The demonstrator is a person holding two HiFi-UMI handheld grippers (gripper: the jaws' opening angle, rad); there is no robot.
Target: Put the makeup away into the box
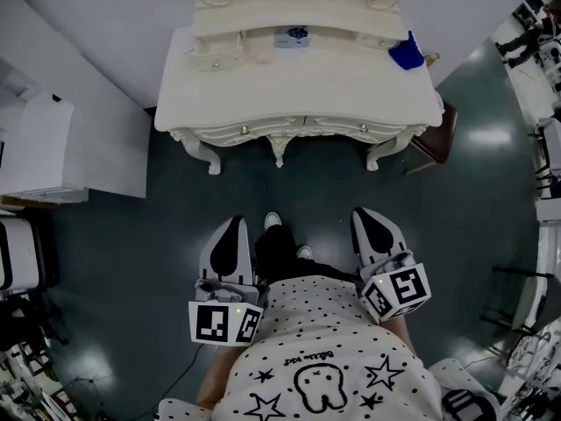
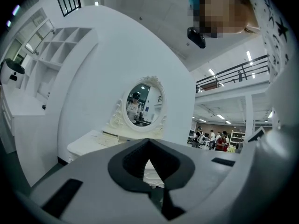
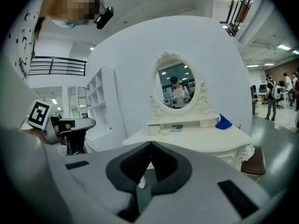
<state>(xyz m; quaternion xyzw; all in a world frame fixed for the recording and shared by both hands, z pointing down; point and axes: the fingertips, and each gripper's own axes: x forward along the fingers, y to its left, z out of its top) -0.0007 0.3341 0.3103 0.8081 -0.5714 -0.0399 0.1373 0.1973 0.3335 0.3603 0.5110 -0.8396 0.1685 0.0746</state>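
Observation:
A white carved dressing table with an oval mirror stands ahead of me across a stretch of floor. On its back ledge sit a small cream box, a pale pinkish item and a small flat item with blue print. A blue object lies at the top's right end. My left gripper and right gripper are held low by my waist. Both point towards the table and are well short of it. Each one's jaws meet at the tips with nothing between them.
A white cabinet stands left of the table, with white open shelving along that wall. A brown stool sits by the table's right leg. My shoes show between the grippers. Several people stand far off at the right.

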